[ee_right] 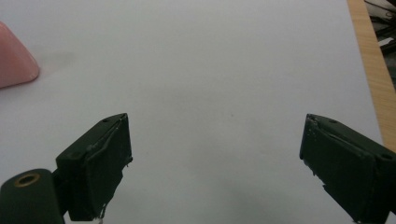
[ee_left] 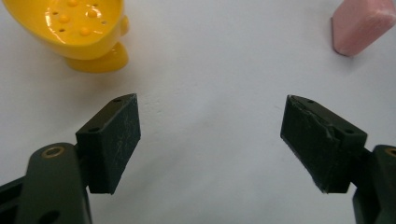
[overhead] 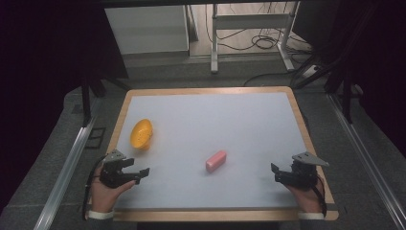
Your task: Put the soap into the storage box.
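1. A person holds a left gripper at about 7 o'clock on the white table and a right gripper at about 4 o'clock, both near the front edge.

2. Both tools are released: seen from each tool's own camera, the left gripper and the right gripper have jaws spread wide with bare tabletop between them, grasping nothing.

3. A pink block lies flat just below the table's centre, at about 6 o'clock, between the two tools and clear of both.

4. A yellow soap dish, a perforated cup on a small foot, stands at about 9 o'clock, just beyond the left tool and well apart from the block.

5. From the left tool's camera the dish sits at 11 o'clock and the block at 1 o'clock.

6. From the right tool's camera a corner of the block shows at 10 o'clock.

7. Risk, as a judgement: the block lies askew, so jaws closing across its corners could twist it or push it away over the smooth surface.

8. The light dish on its narrow foot looks likely to tip or skid if a jaw or the block strikes its rim.

9. Both hands converging on the block could also clash.
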Tool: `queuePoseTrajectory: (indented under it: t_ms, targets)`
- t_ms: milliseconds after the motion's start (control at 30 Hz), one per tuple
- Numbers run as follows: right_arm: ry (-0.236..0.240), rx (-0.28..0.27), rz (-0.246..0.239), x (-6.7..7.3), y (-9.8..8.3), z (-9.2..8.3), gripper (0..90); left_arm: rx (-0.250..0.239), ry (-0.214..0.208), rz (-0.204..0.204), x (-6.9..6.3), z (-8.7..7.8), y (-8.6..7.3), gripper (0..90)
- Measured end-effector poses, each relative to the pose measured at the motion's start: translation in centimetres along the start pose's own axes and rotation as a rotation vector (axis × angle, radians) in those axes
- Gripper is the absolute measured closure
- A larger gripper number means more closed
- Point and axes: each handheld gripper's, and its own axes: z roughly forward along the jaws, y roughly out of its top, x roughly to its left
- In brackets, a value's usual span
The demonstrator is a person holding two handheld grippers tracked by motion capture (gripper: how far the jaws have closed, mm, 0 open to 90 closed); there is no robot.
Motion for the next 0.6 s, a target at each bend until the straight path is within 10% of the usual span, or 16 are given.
queuePoseTrajectory:
  t_ms: [600]
  targets:
    - [0.011, -0.002, 0.001, -0.37, -0.42, 0.29, 8.9, -0.013, 0.011, -0.021, 0.41, -0.04, -0.04, 22.6]
